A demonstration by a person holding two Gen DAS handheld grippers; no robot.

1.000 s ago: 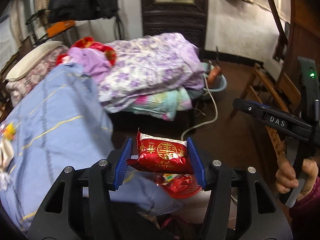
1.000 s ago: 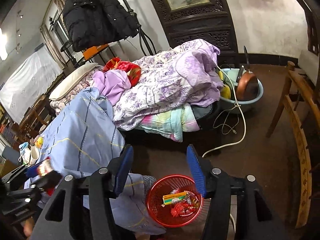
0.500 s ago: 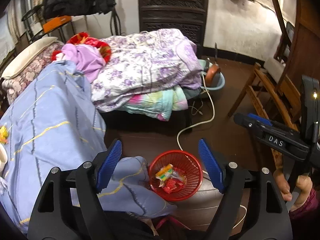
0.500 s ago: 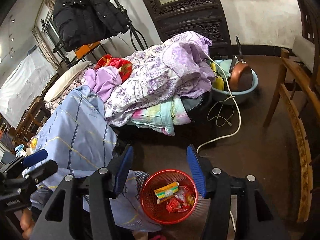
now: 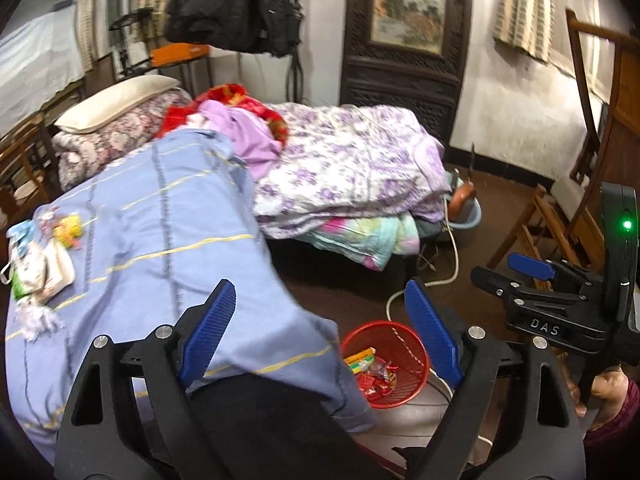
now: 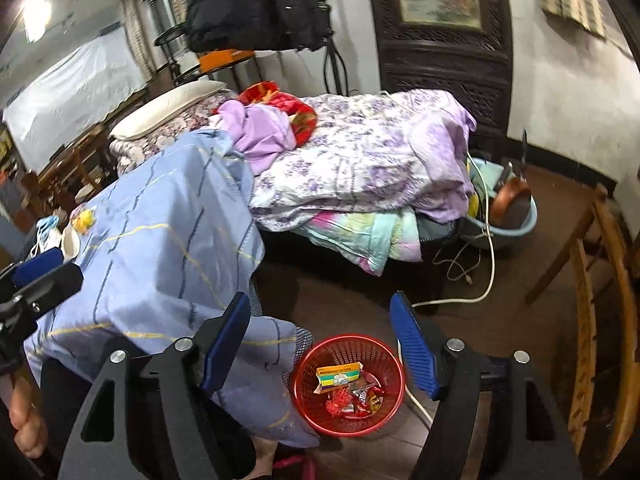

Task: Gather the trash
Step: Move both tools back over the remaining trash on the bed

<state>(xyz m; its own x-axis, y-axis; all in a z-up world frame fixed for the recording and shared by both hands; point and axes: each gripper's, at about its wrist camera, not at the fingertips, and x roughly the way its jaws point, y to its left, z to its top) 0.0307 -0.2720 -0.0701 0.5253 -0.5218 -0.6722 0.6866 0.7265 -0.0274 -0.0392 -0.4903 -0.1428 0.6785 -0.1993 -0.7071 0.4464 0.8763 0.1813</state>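
Red packet gone from left gripper [image 5: 318, 330], now in basket [image 6: 308, 364]; both grippers apart w/ nothing held.

The right gripper [image 6: 320, 344] is hanging with jaws wide apart and empty above a red basket [image 6: 316, 416] on the floor — wrappers [image 6: 352, 396] are lying inside it, just beside the blue blanket's [image 6: 160, 256] hanging edge.
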